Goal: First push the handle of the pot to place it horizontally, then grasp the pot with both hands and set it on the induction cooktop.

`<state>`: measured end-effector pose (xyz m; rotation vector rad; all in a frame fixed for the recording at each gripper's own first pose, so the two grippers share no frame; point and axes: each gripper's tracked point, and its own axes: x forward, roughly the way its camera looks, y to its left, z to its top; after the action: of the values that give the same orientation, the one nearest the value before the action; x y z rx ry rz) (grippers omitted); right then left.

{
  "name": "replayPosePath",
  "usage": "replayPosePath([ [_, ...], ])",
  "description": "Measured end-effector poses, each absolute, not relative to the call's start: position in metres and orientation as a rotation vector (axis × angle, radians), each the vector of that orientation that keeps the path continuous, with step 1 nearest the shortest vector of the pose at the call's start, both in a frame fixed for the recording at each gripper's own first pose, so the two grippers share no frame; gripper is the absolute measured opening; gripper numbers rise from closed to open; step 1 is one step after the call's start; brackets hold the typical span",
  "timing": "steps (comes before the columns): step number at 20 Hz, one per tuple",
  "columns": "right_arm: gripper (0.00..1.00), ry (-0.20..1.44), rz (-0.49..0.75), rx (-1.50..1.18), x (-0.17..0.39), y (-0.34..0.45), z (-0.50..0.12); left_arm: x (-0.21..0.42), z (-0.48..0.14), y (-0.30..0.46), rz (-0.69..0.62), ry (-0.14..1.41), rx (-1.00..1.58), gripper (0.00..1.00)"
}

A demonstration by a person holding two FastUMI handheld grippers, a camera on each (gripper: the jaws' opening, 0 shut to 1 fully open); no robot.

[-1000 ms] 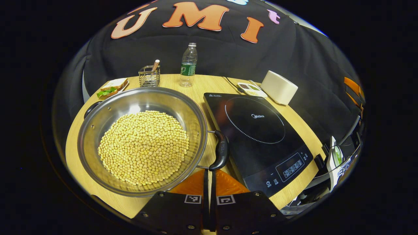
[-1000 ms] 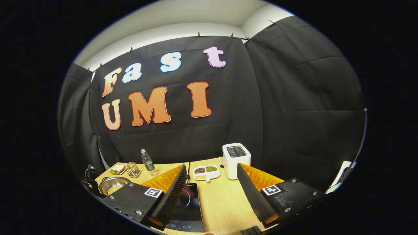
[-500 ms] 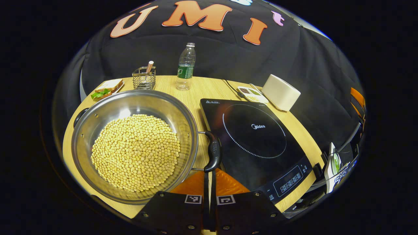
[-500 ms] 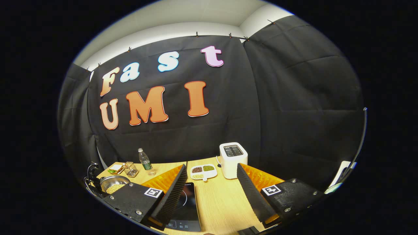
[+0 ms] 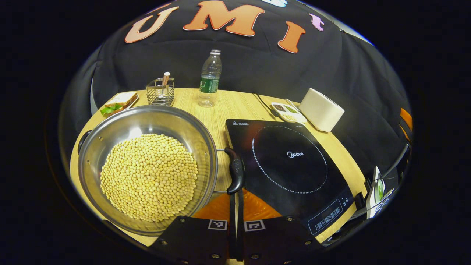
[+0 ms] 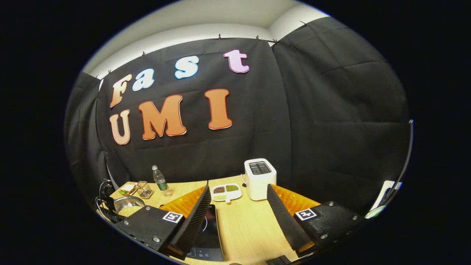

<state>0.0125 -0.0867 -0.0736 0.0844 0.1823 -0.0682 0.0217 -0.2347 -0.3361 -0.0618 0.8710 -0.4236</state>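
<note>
Left gripper (image 5: pixel 235 206): fingers pressed together, nothing between them; tips just short of the near end of the pot handle (image 5: pixel 235 170), contact not clear.
Right gripper (image 6: pixel 238 217): fingers spread wide, holding nothing, raised above the table (image 6: pixel 246 228).
Pot handle: black, on the pot side facing the induction cooktop (image 5: pixel 290 162); second black handle (image 5: pixel 83 140) on the opposite rim.
Pot (image 5: pixel 147 169): steel, filled with soybeans (image 5: pixel 149 176), standing on the table just beside the induction cooktop, not on it.
Induction cooktop: black glass, ring bare, control panel at its near corner.
Beyond the pot, left gripper view: sandwich on a plate (image 5: pixel 117 103), wire utensil holder (image 5: pixel 159 94), clear water bottle (image 5: pixel 209 79).
Beyond the induction cooktop: divided dish of beans (image 5: pixel 289 111) and white toaster (image 5: pixel 321 109).
Right gripper view, extra: toaster slots seen from above (image 6: pixel 259 173), pot small and far off (image 6: pixel 127 205) past its own left finger, a dark clamp-like fitting (image 6: pixel 105 195) just beside the pot, booth wall and pale ceiling.
Left gripper view, extra: soybeans and both pot handles close up.
</note>
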Motion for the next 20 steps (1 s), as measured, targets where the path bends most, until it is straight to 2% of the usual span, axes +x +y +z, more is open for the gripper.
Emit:
replayPosePath([
  [15,0.95,0.177,-0.087,0.059,0.011,-0.078,-0.064,0.043,-0.332,-0.24,-0.407,0.833,0.007,0.02],
  [18,0.95,0.164,-0.084,0.05,0.008,-0.067,-0.055,0.037,-0.307,-0.24,-0.429,0.786,-0.032,0.02],
  [20,0.95,0.159,-0.072,0.041,0.005,-0.053,-0.05,0.043,-0.278,-0.227,-0.419,0.702,-0.011,0.02],
])
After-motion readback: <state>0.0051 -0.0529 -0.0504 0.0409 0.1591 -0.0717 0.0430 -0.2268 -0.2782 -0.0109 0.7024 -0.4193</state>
